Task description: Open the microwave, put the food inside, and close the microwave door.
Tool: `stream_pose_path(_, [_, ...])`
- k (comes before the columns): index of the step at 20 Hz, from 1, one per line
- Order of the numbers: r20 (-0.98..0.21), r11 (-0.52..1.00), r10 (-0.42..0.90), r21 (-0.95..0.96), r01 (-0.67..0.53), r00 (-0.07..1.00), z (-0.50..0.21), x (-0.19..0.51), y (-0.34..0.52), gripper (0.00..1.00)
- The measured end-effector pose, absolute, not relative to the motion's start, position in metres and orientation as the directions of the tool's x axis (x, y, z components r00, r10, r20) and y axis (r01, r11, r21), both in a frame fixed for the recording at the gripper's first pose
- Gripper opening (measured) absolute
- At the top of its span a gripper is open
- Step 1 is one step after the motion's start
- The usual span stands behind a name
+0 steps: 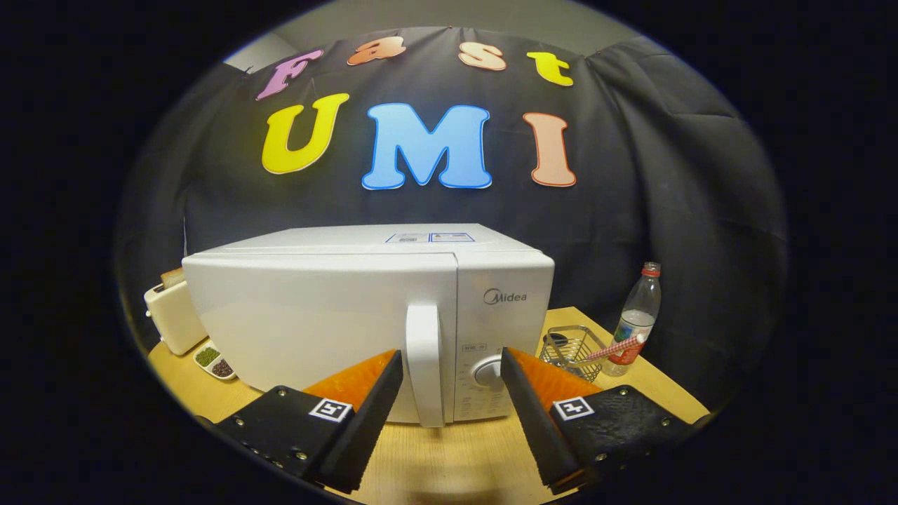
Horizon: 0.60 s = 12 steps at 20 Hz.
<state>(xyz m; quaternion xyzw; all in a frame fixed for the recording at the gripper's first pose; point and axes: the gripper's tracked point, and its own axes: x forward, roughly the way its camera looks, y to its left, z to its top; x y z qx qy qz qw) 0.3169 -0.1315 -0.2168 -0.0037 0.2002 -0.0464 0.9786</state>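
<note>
Between spread jaws, upright microwave handle (424, 365)

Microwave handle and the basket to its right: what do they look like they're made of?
Handle: looks like smooth white plastic, soft sheen, same finish as the closed door. Basket: thin metal wire, see-through mesh with shiny strands. The gripper jaws stand open, one each side of the handle.

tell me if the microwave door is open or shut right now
Shut. The white microwave's door lies flush with the control panel. The hand-held gripper is open, its fingers either side of the vertical white handle, not pressing on it.
</note>
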Motion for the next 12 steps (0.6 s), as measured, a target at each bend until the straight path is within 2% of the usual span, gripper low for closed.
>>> stream_pose_path(1, [-0.398,0.997,-0.077,-0.023,0.073,0.914,-0.221,0.319,-0.13,0.88])
stream_pose_path(2, [-0.402,0.998,-0.066,-0.027,0.061,0.913,-0.223,0.322,-0.127,0.79])
stream_pose_path(3, [-0.405,0.999,-0.052,-0.029,0.044,0.913,-0.226,0.323,-0.125,0.77])
stream_pose_path(5, [-0.404,1.0,-0.011,-0.018,0.004,0.915,-0.225,0.327,-0.115,0.64])
stream_pose_path(7, [-0.417,0.999,0.004,-0.033,-0.019,0.909,-0.225,0.327,-0.111,0.38])
stream_pose_path(9, [-0.425,0.999,-0.008,-0.036,-0.008,0.905,-0.227,0.329,-0.116,0.36])
stream_pose_path(10, [-0.429,1.0,-0.01,-0.023,0.001,0.903,-0.228,0.33,-0.115,0.27])
stream_pose_path(11, [-0.429,1.0,-0.009,-0.018,0.002,0.903,-0.227,0.329,-0.113,0.25])
stream_pose_path(12, [-0.433,0.999,-0.02,-0.035,0.005,0.901,-0.226,0.33,-0.113,0.18])
